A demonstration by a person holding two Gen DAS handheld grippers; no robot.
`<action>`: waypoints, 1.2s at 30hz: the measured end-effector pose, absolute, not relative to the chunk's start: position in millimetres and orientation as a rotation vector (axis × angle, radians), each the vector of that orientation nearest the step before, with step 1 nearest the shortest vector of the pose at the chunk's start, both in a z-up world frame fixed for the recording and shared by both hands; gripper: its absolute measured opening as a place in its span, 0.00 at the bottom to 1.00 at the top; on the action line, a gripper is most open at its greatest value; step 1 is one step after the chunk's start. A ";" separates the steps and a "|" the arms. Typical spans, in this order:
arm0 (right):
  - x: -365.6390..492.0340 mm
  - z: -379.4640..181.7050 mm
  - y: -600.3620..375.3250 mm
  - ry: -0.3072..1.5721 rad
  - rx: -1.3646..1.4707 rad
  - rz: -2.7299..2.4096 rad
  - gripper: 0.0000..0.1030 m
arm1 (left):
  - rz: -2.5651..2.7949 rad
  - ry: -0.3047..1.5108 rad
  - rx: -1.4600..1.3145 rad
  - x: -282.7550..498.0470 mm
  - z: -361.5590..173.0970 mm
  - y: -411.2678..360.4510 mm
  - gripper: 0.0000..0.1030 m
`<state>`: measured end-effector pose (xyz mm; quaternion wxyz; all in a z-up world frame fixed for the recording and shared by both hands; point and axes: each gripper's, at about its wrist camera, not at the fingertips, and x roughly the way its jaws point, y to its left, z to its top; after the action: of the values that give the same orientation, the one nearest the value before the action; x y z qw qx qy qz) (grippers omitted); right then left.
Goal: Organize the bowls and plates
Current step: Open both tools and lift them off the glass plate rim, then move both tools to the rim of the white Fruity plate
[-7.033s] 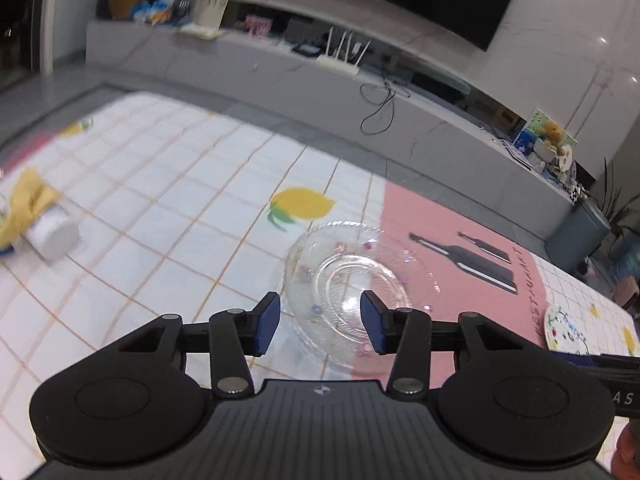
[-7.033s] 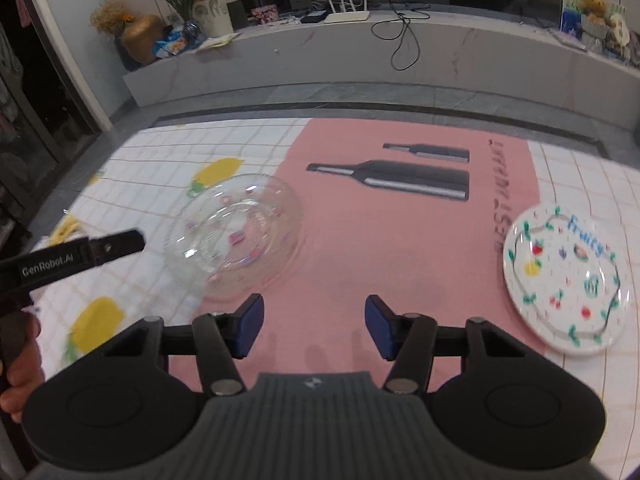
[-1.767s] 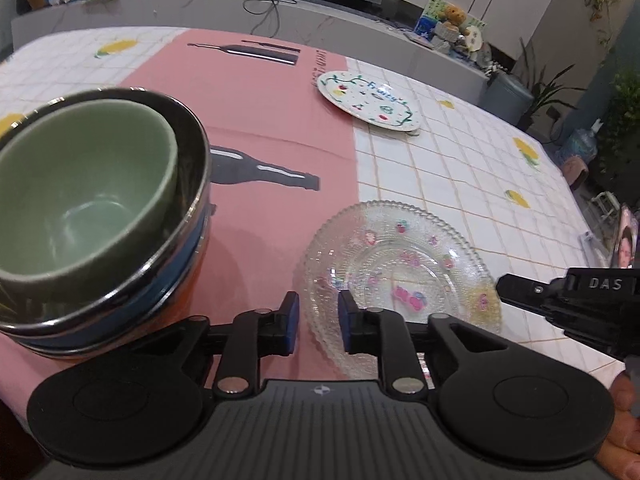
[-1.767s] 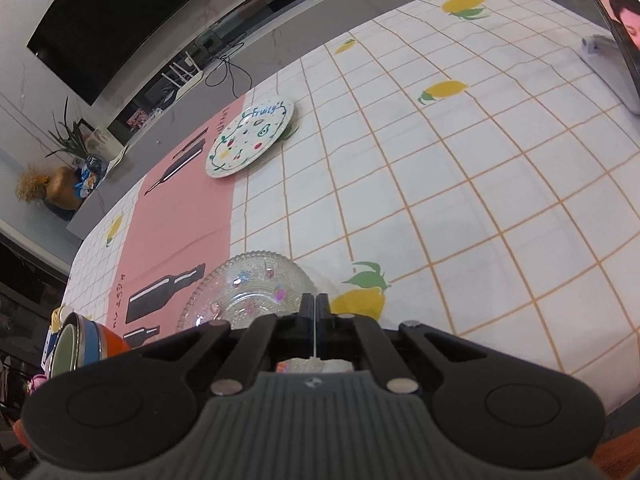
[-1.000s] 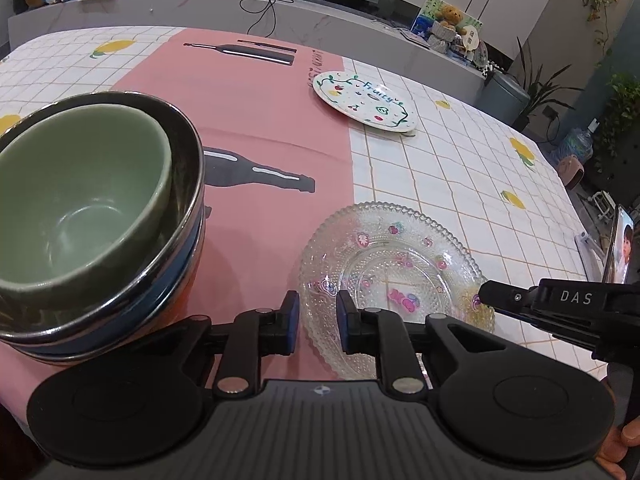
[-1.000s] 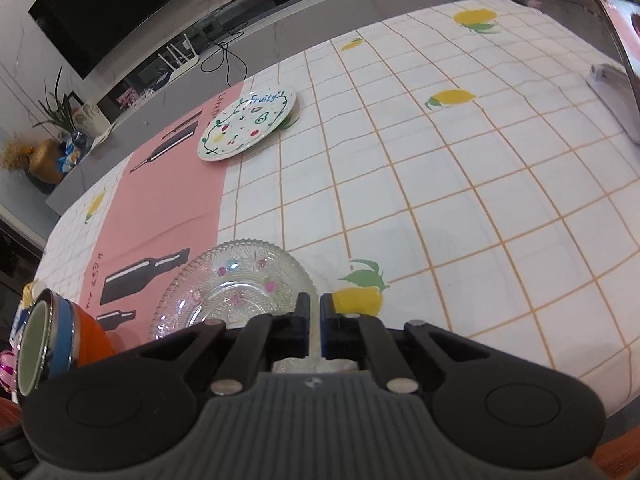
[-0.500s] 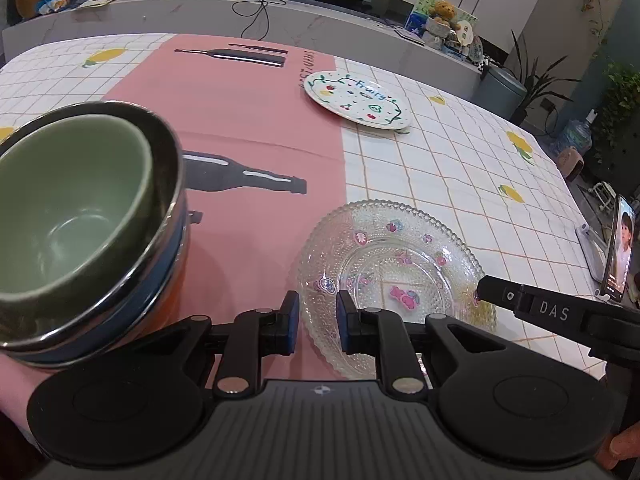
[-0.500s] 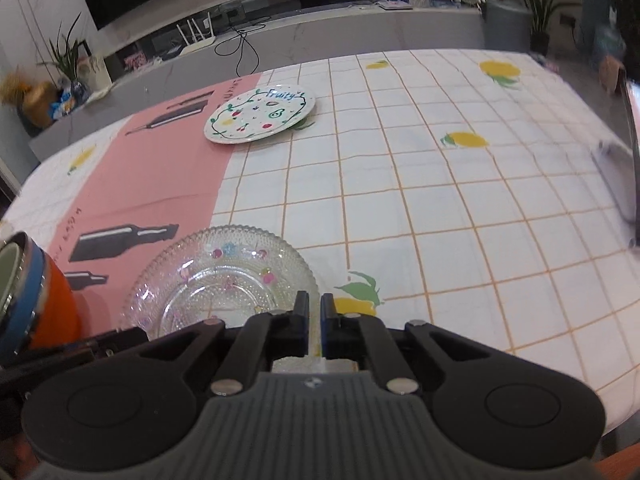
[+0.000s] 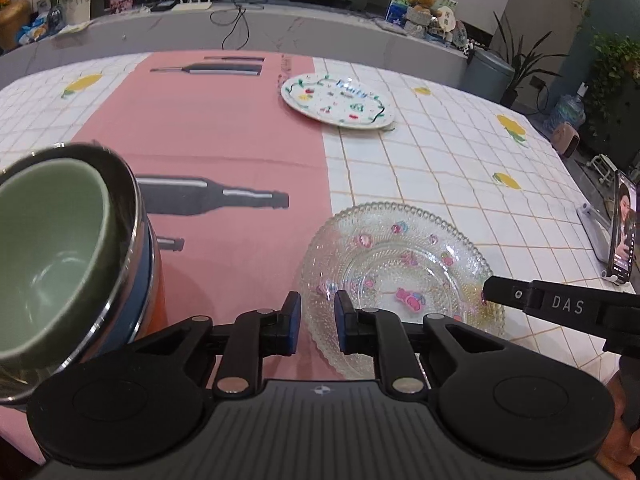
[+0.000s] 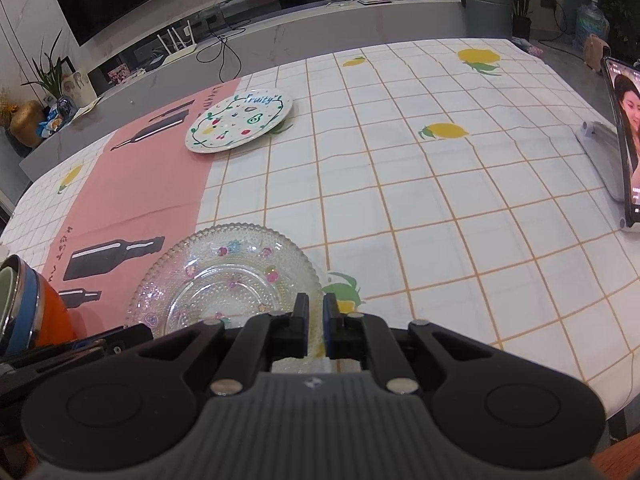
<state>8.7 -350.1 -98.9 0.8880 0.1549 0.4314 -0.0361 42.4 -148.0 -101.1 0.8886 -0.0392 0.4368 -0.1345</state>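
Note:
A clear glass plate (image 9: 400, 272) with small coloured flowers lies on the tablecloth near the front edge. My left gripper (image 9: 316, 322) is around its near left rim, jaws a narrow gap apart. My right gripper (image 10: 315, 322) has its jaws nearly closed around the plate's (image 10: 228, 284) near right rim; its finger (image 9: 520, 294) shows in the left wrist view. A white "Fruity" plate (image 9: 338, 100) lies farther back and also shows in the right wrist view (image 10: 240, 120). A stack of bowls (image 9: 68, 248), green inside steel on blue and orange, stands at the left.
A phone on a stand (image 10: 624, 140) stands at the table's right edge. The bowl stack's orange side (image 10: 44, 316) is close to the left gripper. A grey counter (image 9: 280, 28) with a router and cables runs behind the table.
Both views have swung slightly; the glass plate stays on the cloth between the two grippers. The left jaws have opened a little since one second ago.

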 end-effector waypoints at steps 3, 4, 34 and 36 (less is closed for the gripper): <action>6.9 -97.2 -350.8 0.887 0.334 -0.075 0.19 | -0.271 0.876 -0.056 40.1 -95.6 -148.8 0.25; 5.9 -95.8 -351.2 0.878 0.337 -0.072 0.22 | -0.272 0.871 -0.051 39.7 -93.9 -148.8 0.26; 117.9 -80.7 -362.9 0.840 0.397 -0.031 0.42 | -0.434 0.968 0.107 155.3 -25.8 -180.8 0.44; 129.5 -79.5 -361.3 0.838 0.406 -0.019 0.42 | -0.445 0.984 0.071 173.5 -24.2 -180.8 0.44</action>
<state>129.5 -361.3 -79.5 0.8937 0.1955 0.4038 -0.0092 173.5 -180.8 -24.2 0.8571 0.0337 0.4684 -0.2118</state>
